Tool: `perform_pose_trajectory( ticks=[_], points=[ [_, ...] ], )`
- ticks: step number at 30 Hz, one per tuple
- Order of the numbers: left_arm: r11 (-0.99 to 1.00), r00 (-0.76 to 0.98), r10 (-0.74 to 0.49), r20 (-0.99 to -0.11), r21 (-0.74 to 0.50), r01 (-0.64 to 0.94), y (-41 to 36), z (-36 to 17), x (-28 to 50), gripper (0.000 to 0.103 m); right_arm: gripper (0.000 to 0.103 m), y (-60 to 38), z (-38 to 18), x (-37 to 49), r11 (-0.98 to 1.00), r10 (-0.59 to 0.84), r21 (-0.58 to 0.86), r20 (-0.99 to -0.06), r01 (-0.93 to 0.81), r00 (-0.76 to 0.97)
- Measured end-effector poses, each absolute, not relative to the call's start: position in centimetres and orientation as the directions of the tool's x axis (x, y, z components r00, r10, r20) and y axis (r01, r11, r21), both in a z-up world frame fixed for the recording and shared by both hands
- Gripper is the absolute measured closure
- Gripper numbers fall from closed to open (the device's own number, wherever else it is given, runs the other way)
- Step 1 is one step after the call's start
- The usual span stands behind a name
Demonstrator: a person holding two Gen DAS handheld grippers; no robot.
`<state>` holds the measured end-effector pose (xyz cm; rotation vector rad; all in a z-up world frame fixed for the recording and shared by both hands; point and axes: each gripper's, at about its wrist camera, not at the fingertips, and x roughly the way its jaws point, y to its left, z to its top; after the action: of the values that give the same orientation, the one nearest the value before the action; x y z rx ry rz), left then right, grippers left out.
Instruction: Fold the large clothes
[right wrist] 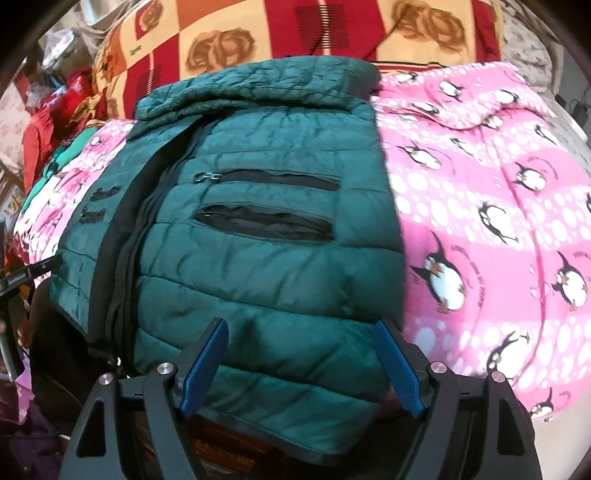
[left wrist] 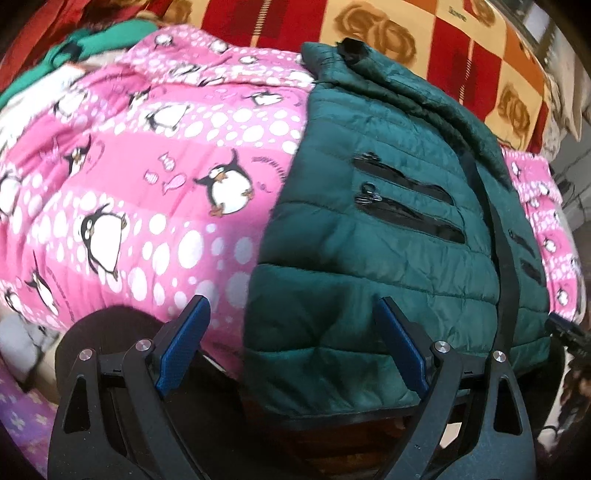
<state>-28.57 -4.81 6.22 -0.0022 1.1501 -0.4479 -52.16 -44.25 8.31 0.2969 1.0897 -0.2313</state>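
Both tongs, left (left wrist: 291, 314) and right (right wrist: 301, 336), gape apart over our jacket's (left wrist: 369, 236) near hem; it runs lengthwise away across the bed's blanket (left wrist: 147, 155).

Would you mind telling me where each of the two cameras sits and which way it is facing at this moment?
Left wrist: sits on the left gripper, looking forward over the green puffer jacket's near hem and the pink penguin blanket on the left; its open blue fingers show.
Right wrist: sits on the right gripper, facing the same jacket, blanket on the right; its open fingers show.
Shared: jacket, blanket, and the red-and-yellow rose cloth behind.
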Motion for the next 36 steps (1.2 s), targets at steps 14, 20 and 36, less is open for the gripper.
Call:
perform_pose_trajectory(
  ticks=[14,20,36],
  points=[
    [0.895,0.223,-0.393,-0.892,-0.317,0.313,-4.5,3.4,-28.0,0.008,0.021,-47.2,6.1,-53.1,0.886,0.083,0.253,-0.911,0.389,0.405],
    [0.891,0.223,-0.393,-0.892,-0.310,0.331,-5.0,3.0,-28.4,0.007,0.021,-46.0,4.9,-52.6,0.897,0.162,0.293,-0.914,0.330,0.371],
    [0.876,0.297,-0.381,-0.876,-0.238,0.419,-6.2,4.9,-30.2,0.080,0.076,-45.3,5.7,-53.0,0.919,0.182,0.313,-0.876,0.239,0.447]
  ],
)
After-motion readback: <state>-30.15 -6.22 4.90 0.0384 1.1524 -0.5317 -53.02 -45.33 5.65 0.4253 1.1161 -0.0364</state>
